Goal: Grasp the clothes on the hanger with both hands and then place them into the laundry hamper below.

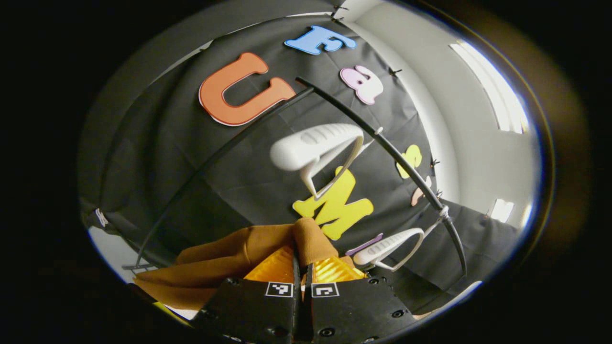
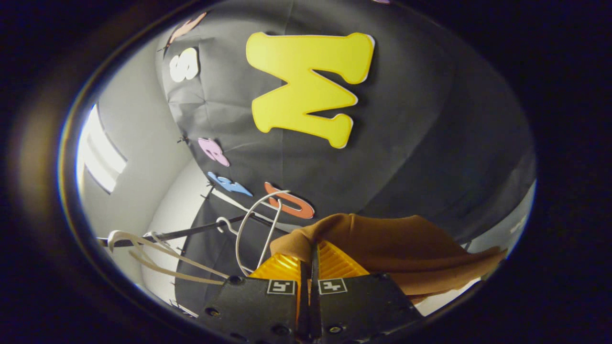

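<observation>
Left gripper and right gripper each pinched brown clothes at bottom centre; 2 white hangers hung on a black rail above.

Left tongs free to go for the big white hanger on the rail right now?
Probably not. The left tongs look shut on the brown garment, so they would have to let go first. Otherwise the way to the white hanger on the black rail looks open.
</observation>
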`<state>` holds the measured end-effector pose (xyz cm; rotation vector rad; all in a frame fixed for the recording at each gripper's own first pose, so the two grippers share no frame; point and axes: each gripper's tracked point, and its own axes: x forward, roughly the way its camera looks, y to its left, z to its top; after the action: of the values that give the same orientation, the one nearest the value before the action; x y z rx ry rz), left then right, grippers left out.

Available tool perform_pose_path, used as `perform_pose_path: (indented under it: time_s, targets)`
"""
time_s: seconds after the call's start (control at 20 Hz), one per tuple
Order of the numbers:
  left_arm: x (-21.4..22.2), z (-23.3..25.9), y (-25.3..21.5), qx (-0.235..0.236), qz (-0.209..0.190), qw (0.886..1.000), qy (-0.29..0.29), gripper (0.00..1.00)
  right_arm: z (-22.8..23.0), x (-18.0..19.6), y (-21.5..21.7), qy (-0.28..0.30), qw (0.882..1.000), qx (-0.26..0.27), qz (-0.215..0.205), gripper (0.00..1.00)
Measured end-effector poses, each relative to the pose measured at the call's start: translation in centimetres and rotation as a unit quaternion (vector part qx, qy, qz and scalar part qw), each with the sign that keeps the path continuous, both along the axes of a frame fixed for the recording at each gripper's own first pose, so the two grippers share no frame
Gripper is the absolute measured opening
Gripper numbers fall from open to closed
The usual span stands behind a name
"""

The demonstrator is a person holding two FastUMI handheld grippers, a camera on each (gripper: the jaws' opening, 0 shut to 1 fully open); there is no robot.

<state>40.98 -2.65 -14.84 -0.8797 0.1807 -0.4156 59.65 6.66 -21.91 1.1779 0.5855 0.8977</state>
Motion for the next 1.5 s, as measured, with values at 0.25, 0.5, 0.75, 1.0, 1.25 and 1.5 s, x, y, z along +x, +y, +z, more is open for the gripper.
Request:
perform_pose_path:
  time_s: [0.25, 0.5, 0.75, 1.0, 1.25, 1.5]
  targets:
    - [-3.4, -1.1, -2.9, 0.03, -0.014, 0.999, 0.019, 0.0, -0.2, -5.7, 0.2, -0.002, 1.0, 0.005, -0.007, 0.05]
    - [-8.4, -0.7, -7.2, 0.044, -0.041, 0.998, 0.015, 0.0, 1.3, -12.4, 2.2, -0.008, 1.0, 0.005, -0.002, 0.04]
    - [-12.1, -0.2, -11.3, 0.069, -0.054, 0.996, 0.015, 0.0, 3.2, -20.4, 7.1, -0.034, 0.998, -0.031, 0.037, 0.05]
    - [-13.8, 0.1, -14.1, 0.098, -0.056, 0.993, 0.025, 0.0, 2.5, -28.1, 10.4, -0.066, 0.991, -0.081, 0.08, 0.05]
    - [-15.4, -5.7, -13.9, 0.113, -0.046, 0.991, 0.064, 0.0, -3.7, -28.9, 10.0, -0.037, 0.988, -0.135, 0.073, 0.05]
    - [-15.4, -15.0, -14.3, 0.094, -0.024, 0.983, 0.153, 0.07, -12.9, -29.3, 9.3, 0.002, 0.97, -0.234, 0.071, 0.05]
